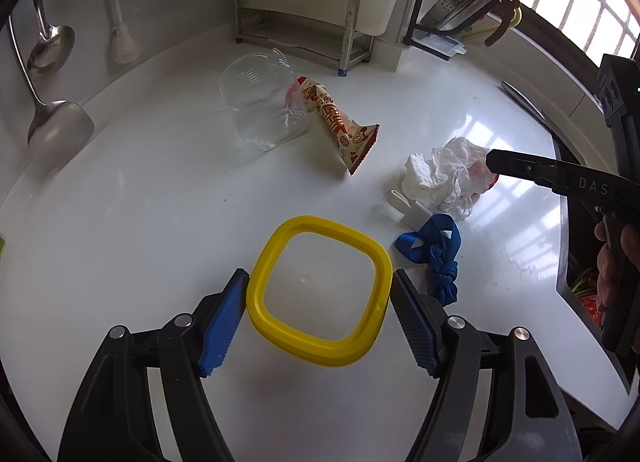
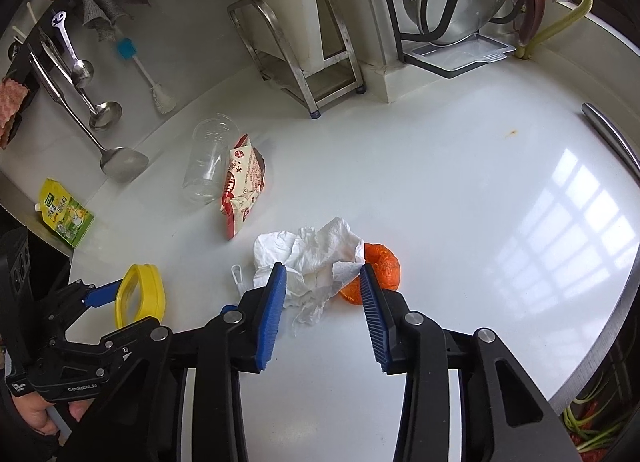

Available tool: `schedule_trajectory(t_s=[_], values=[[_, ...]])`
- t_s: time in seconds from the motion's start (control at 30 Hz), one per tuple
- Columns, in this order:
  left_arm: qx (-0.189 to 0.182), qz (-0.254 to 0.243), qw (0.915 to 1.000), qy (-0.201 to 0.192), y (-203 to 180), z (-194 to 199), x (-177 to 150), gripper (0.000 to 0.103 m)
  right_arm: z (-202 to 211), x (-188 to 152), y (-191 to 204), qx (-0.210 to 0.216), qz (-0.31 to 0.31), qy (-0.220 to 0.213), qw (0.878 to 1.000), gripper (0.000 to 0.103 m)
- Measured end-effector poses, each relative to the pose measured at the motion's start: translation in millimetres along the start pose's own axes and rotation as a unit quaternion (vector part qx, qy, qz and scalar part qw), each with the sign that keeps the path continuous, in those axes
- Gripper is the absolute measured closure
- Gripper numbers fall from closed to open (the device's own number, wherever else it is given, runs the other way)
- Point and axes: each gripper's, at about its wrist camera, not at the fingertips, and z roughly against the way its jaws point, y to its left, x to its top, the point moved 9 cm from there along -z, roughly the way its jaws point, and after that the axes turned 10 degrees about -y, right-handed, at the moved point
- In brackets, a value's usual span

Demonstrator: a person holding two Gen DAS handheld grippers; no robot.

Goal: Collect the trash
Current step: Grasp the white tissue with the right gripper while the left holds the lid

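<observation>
Two tools — right tool (image 2: 323, 276) straddling crumpled tissue (image 2: 316, 262), jaws apart.

White counter (image 2: 440, 190) held the trash. Clear plastic cup (image 1: 262, 102) lay on its side, touching a red & white snack wrapper (image 1: 340, 126), crumpled, on its right. Crumpled white tissue (image 2: 316, 258) sat nearer the front w/ orange peel (image 2: 382, 262) touching its right edge. Blue knotted strip (image 1: 436, 254) lay just beside the tissue; small white clip (image 1: 406, 204) sat btwn them. Yellow-rimmed container (image 1: 320, 290) stood upright, opening up, left of the strip.
</observation>
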Motion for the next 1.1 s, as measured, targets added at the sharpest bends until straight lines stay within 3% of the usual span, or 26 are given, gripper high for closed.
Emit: schedule_trajectory(t_s=[0.03,0.1,0.53,0.6,0.63,1.1], values=[[0.000,0.001,1.0000,0.000,0.7,0.2,-0.5,0.033,-3.2,0.0,-0.1,-0.003,0.001,0.004,1.000,0.079],[0.001,0.004,1.0000,0.000,2.2,0.4,-0.8,0.033,-7.9,0.0,-1.5,-0.008,0.000,0.008,1.000,0.083],[-0.002,0.009,1.0000,-0.004,3.9,4.7,1.2,0.033,-15.4,0.6,-9.4,-0.042,0.008,0.008,0.999,0.076],[-0.003,0.010,0.9999,-0.004,4.2,5.4,0.9,0.033,-16.6,0.6,-6.5,-0.039,0.016,0.008,0.999,0.089],[-0.002,0.011,0.9999,-0.004,4.6,5.8,0.8,0.033,-16.4,1.1,-4.5,-0.036,0.018,0.007,0.999,0.102],[0.000,0.011,0.9997,-0.020,2.1,22.4,10.7,0.033,34.1,19.6,13.0,0.007,0.005,-0.038,0.999,0.102]])
